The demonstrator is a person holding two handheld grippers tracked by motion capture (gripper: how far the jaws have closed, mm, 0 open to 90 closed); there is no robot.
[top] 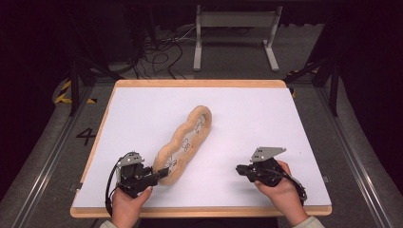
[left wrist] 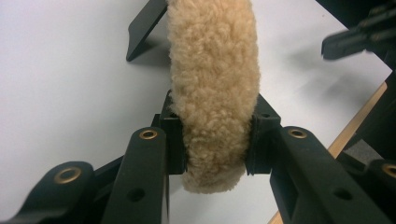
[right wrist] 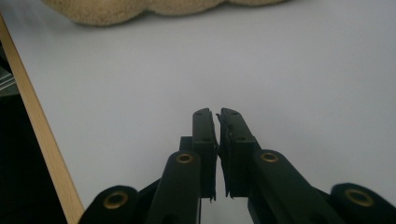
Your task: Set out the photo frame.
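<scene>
- A long, lobed fleece cushion (top: 186,142) with a white printed centre lies diagonally on the white table (top: 266,118), its near end at the front left.
- The left gripper (top: 160,174) has its fingers (left wrist: 173,140) clamped on that near end's fluffy rim.
- The right gripper (top: 241,169) rests well apart, fingers (right wrist: 205,140) together, holding nothing.
- Risk: the soft pile may compress, so a one-ended pull could let it slip free.
</scene>
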